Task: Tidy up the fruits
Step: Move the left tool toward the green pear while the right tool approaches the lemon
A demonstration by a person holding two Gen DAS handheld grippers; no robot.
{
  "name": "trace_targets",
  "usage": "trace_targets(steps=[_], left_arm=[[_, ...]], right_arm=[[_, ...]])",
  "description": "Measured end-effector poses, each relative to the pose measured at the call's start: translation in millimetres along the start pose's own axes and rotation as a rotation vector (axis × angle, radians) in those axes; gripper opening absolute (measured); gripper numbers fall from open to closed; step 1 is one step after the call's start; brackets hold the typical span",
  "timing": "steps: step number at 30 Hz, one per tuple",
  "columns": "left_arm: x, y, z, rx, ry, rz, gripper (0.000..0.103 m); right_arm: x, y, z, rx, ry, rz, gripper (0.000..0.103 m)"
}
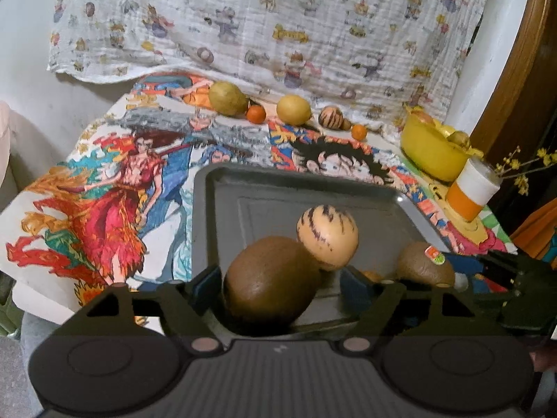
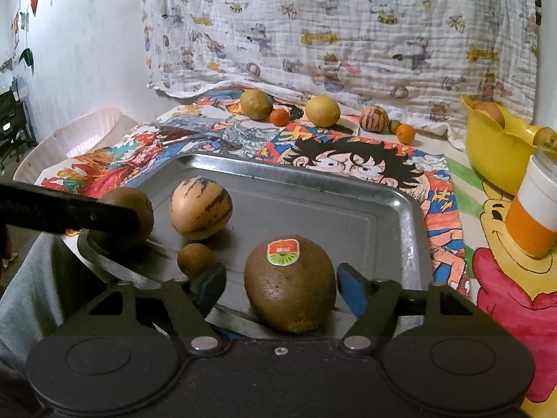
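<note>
A metal tray (image 2: 410, 230) lies on the worktop (image 2: 463, 188) at the near side. In it, a stickered kiwi (image 2: 290, 284) sits nearest, between the spread fingers of the right tool (image 2: 282, 287), touching neither. A small round fruit (image 2: 195, 259) lies to its left, a striped melon (image 2: 201, 208) behind that, and a second kiwi (image 1: 268, 280) farthest left, between the left tool's (image 1: 283, 284) fingers. Along the back edge runs a row of fruits (image 2: 322, 110). A bowl (image 2: 494, 153) holding fruit stands at the right rear, with a cup (image 2: 534, 216) in front of it.
</note>
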State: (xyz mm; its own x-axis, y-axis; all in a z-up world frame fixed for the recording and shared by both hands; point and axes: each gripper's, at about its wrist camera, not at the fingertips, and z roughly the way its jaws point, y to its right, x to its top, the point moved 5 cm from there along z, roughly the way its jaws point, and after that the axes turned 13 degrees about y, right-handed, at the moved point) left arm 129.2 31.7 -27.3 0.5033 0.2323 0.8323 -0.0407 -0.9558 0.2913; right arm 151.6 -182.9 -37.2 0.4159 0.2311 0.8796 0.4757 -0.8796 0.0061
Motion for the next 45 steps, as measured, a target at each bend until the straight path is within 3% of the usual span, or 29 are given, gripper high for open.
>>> trace_targets(steps=[5,14,25,36,45], left_arm=[[15.1,-1.0,-10.3,0.002,0.048,-0.019,0.100],[37.3,-8.2,-15.4,0.037,0.081,-0.004,0.102],[78.7,-28.6,-1.0,0.074,0.091,0.023,0.102],[129.3,-36.9,41.2,0.067,0.098,0.077,0.102],[152.9,-46.3,92.7,0.055,0.071,0.141,0.102]], right_arm=[[9.1,-0.1,-12.3,-0.022,0.037,-0.007,0.102],[25.4,10.9,-22.7,-0.055,0.040,-0.009,0.102],[67.5,39.3,-19.3,-0.127,0.082,-0.117,0.102],[117.5,70.8,16.4,-0.152,0.134,-0.127,0.102],[155.2,67.2,61.9,-0.081,0.155,-0.192,0.102]])
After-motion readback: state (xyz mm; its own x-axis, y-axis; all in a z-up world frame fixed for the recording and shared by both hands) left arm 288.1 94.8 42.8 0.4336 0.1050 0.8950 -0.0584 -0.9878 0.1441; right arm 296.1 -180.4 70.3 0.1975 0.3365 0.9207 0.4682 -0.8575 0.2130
